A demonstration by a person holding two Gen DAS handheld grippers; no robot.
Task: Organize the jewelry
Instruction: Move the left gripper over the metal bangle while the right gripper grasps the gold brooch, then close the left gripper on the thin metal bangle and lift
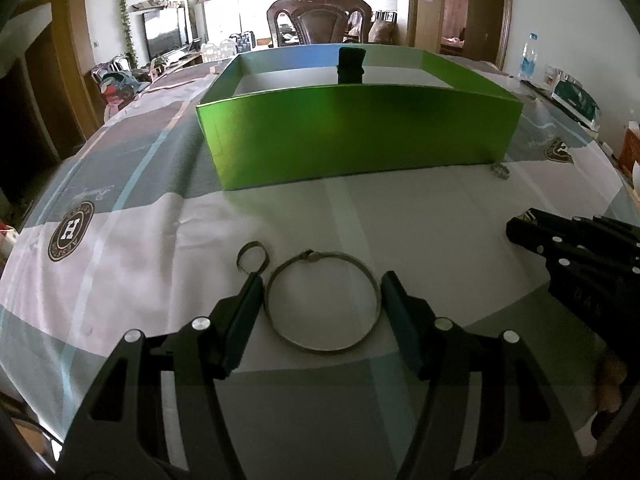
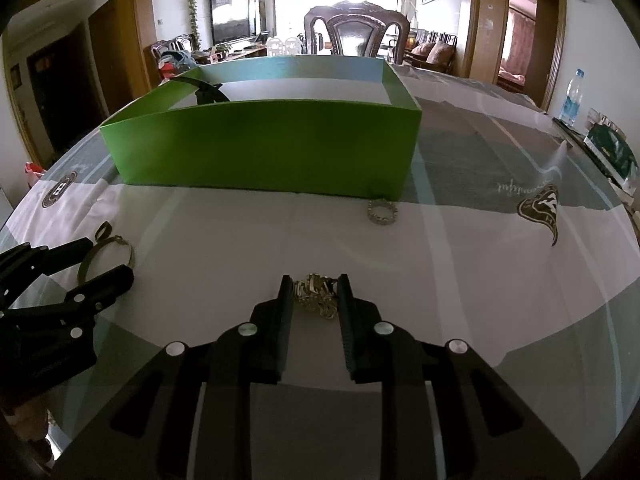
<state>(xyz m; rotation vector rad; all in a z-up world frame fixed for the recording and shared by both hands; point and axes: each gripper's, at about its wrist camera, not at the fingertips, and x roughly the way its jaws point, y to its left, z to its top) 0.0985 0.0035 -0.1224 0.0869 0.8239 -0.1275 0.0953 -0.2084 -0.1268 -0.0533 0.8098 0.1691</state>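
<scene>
A thin metal bangle (image 1: 322, 302) lies flat on the table between the fingers of my open left gripper (image 1: 322, 284), which straddles it. A small ring (image 1: 252, 260) lies just beyond the left fingertip. My right gripper (image 2: 314, 282) has its jaws close on both sides of a heap of gold chain (image 2: 316, 296) on the table. A beaded silver ring (image 2: 382, 211) lies by the front right corner of the green box (image 2: 264, 148). The box also shows in the left wrist view (image 1: 352, 132), with a dark object (image 1: 351, 66) standing inside it.
The table carries a grey and white patterned cloth under glass. A dark wooden chair (image 1: 320, 20) stands behind the box. A water bottle (image 2: 571, 98) and a green packet (image 2: 612, 148) are at the table's far right edge. The right gripper shows at the right of the left wrist view (image 1: 576, 248).
</scene>
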